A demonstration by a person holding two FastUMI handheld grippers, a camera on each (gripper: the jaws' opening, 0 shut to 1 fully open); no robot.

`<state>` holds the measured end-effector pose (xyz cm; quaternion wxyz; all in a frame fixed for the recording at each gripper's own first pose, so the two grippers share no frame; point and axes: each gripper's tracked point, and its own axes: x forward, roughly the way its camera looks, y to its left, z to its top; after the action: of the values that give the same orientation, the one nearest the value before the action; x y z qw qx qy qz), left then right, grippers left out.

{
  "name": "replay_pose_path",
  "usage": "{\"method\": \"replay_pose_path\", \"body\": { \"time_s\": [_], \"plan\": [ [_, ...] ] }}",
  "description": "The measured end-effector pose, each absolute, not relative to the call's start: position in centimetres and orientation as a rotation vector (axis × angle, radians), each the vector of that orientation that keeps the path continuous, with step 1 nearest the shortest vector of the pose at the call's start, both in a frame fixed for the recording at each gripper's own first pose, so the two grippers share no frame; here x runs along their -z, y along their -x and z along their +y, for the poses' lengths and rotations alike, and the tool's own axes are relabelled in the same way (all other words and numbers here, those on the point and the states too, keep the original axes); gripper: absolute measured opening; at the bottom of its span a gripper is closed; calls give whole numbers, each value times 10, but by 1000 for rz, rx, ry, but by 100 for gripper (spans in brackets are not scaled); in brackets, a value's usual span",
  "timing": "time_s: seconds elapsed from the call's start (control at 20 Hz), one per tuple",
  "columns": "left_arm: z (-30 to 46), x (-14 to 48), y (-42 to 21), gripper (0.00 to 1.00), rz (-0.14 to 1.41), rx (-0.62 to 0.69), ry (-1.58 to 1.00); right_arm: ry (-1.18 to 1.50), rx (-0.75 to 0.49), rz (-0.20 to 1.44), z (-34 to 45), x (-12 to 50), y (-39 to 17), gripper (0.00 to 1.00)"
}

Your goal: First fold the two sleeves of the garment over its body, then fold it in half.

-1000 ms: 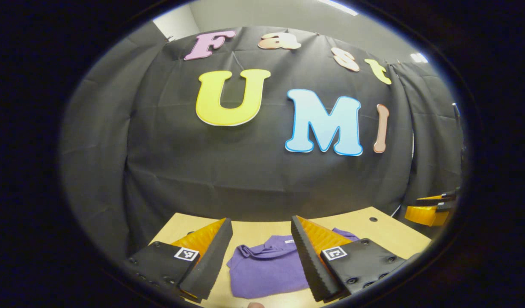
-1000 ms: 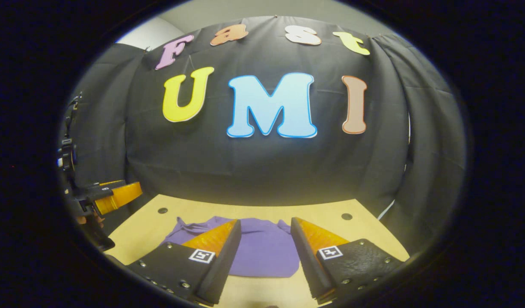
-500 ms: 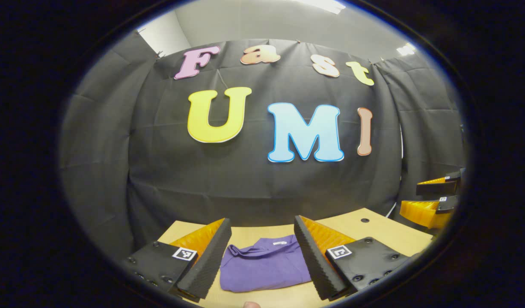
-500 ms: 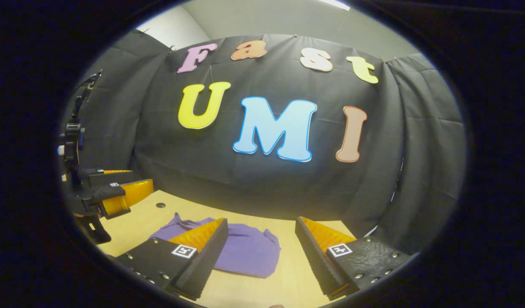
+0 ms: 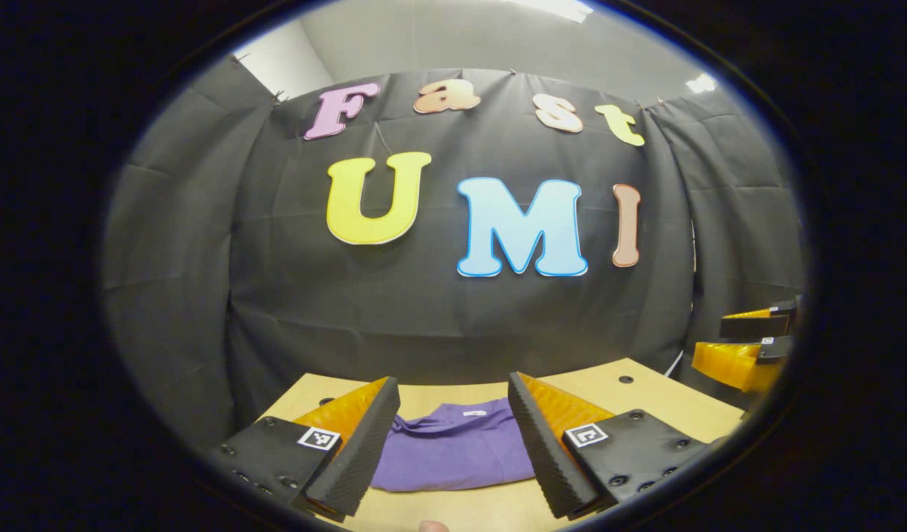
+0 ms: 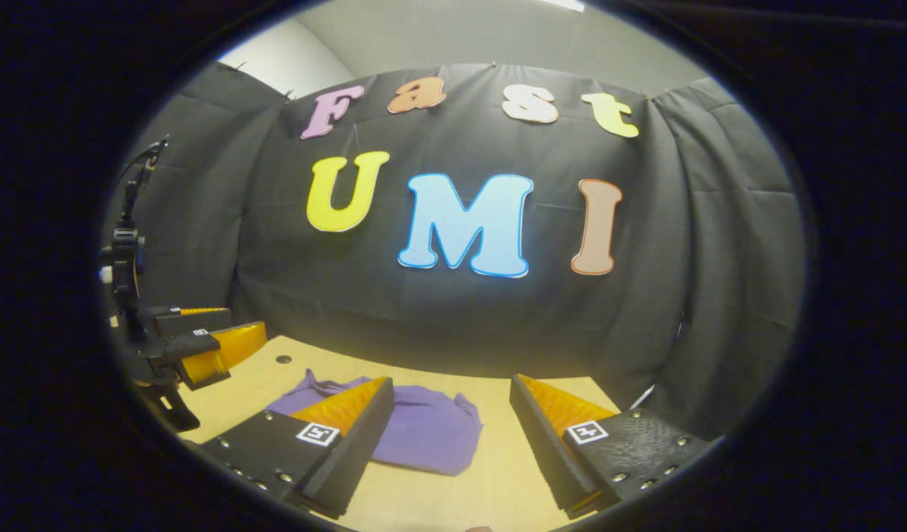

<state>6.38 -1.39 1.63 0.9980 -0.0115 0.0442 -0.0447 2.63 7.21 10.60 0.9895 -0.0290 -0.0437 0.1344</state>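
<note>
Purple cloth garment point(image 5: 453, 447) lay folded into a small flat pile on the light wooden table point(image 5: 645, 391). Left gripper point(image 5: 453, 414) was held above it with its fingers wide apart, holding nothing. Right gripper point(image 6: 453, 414) was wide apart too and held nothing.

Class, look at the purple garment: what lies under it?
The purple garment lies flat on the wooden table. Bare tabletop shows around it; whatever is between the folded cloth and the table is covered.

black cloth wall point(image 5: 423, 318), light wooden table point(image 6: 490, 480), grey ceiling point(image 5: 460, 37).
</note>
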Motion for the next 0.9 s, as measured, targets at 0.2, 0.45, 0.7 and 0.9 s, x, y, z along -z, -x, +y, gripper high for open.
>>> {"method": "replay_pose_path", "body": {
  "time_s": [0.2,0.45,0.7,0.9],
  "plan": [
    [-17,-22,-61,95,75,88,5,19,-263,-80,67,-107,-33,96],
    [-14,-23,-61,95,66,90,1,-3,-257,-82,69,-107,-36,96],
    [-7,-27,-61,95,51,91,-8,3,-247,-80,74,-104,-34,96],
    [-2,-35,-63,94,15,101,-28,-7,-231,-73,75,-102,-28,96]
  ]
}}
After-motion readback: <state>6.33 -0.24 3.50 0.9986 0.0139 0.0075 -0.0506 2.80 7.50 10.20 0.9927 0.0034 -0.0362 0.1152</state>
